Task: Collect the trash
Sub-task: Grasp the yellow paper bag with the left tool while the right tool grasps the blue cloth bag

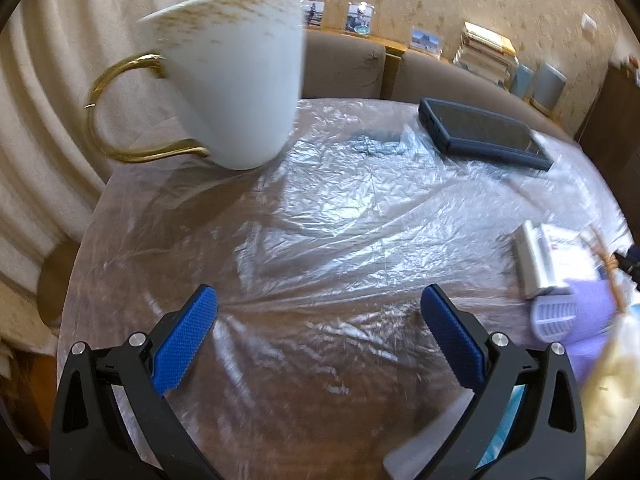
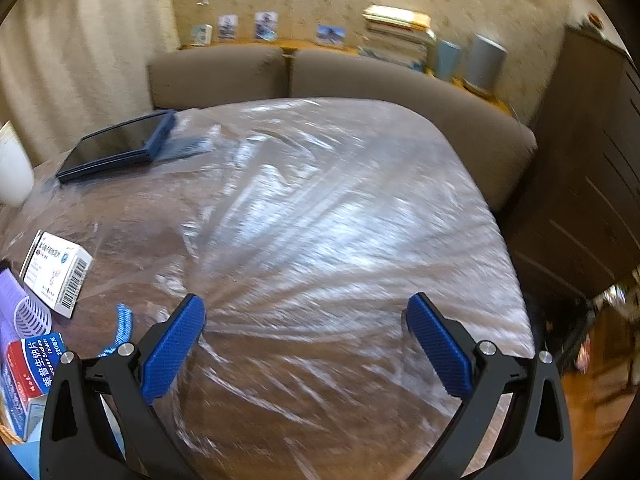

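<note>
1. Left gripper (image 1: 318, 312): blue pads spread wide, nothing between them, over the plastic-covered table (image 1: 320, 220).
2. Right gripper (image 2: 306, 320): likewise spread and empty above the same wrinkled sheet.
3. Trash cluster, right wrist view, 8–9 o'clock: red-and-blue tablet box (image 2: 30, 376), lilac slotted plastic piece (image 2: 30, 314), white medicine box (image 2: 56, 276) with barcode, blue strip (image 2: 124, 326) beside it.
4. Mid-table, 10 o'clock: dark phone (image 2: 116, 148) lying flat.
5. Left view, 11 o'clock: white cup (image 1: 236, 76), gold handle.
6. Far: brown sofa (image 2: 360, 76), stacked books (image 2: 396, 34).
</note>
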### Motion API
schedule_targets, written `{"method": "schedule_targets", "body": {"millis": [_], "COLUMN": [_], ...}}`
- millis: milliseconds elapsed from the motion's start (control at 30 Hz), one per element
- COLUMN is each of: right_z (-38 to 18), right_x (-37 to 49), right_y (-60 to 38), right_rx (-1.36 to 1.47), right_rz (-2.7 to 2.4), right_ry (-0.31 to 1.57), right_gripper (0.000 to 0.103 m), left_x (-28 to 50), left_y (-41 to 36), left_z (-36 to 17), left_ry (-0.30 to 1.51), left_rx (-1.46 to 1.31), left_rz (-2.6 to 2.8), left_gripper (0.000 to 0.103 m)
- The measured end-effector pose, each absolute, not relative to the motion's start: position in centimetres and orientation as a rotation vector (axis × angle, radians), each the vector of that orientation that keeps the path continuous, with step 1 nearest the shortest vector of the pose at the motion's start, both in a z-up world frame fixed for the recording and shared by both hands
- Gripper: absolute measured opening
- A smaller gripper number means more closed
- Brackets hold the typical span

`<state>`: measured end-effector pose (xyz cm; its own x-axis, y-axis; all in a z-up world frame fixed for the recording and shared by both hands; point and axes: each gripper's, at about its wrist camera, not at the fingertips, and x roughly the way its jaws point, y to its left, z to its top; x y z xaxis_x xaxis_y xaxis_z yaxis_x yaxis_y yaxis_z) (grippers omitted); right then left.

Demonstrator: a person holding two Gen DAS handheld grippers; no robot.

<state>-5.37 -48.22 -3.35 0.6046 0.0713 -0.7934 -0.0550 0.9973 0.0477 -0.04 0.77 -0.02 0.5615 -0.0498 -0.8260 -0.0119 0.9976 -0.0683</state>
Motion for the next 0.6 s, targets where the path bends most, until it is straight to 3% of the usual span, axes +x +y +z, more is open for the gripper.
{"method": "schedule_targets", "body": {"millis": [300,433,600], "right_z": [4.3,4.1,2.6], "right_x": [-14.3,-18.2,-20.8], "right_y": [-51.3,-50.6,-47.7], "right_rx": [0.192,0.125,-0.16], "right_rz": [0.193,0.217,0.272], "right_ry": [0.738,0.717,0.703], "right_gripper": [0.099,0.099,0.099], "left_x": [-7.4,-10.8,-12.1], "left_y": [0.3,-3.0,-4.8], "left_z": [9.2,9.4,7.8], "left_ry": [0.799,0.786,0.855], "left_rx": [-0.066,-0.01,-0.057], "left_rz": [-0.276,-0.352,-0.441], "left_gripper": [0.102,0.102,0.102]}}
